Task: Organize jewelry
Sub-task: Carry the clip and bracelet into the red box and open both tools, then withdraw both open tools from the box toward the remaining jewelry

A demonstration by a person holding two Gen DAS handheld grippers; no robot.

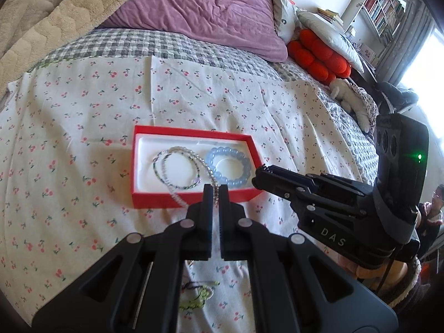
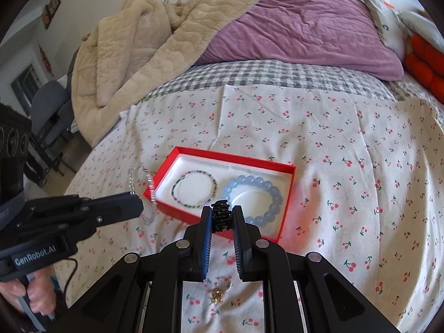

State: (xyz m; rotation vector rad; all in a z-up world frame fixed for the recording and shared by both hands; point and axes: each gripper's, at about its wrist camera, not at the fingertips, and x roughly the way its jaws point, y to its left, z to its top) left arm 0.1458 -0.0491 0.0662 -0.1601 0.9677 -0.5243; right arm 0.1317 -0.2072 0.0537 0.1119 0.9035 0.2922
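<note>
While the right gripper [image 2: 222, 216] clamps a small black claw hair clip [image 2: 220, 216] between its pads, it hangs just over the near edge of the red jewellery box [image 2: 166, 170]. The left gripper [image 1: 216, 194] is pinched almost fully shut on a clear beaded strand [image 2: 136, 179], which drapes from its tips over the box's left wall in the right wrist view; I can't tell how much of it lies inside.

Inside the box, on the white liner: a thin multicolour bead bracelet [image 2: 194, 188] on the left, a chunky pale-blue bead bracelet [image 2: 254, 198] on the right, just beside each other.

My read of the step: both items go into the box. I'd lower the strand first so it pools in free liner rather than across the thin bracelet, then set the clip in a bare far corner before letting go. Risk: the strand snagging on the box wall and tipping it.

Loose pieces not yet boxed: a gold trinket [image 2: 217, 295] below the right jaws, a green-yellow woven cord [image 1: 198, 295] below the left.

Surface: a cherry-print cloth [image 2: 347, 144] over a grey gingham bed, soft, so the box may rock. Beyond: purple duvet [image 2: 305, 19], beige fleece blanket [image 2: 133, 44], orange cushion [image 1: 316, 54], bookshelf [image 1: 381, 5] by a bright window.
</note>
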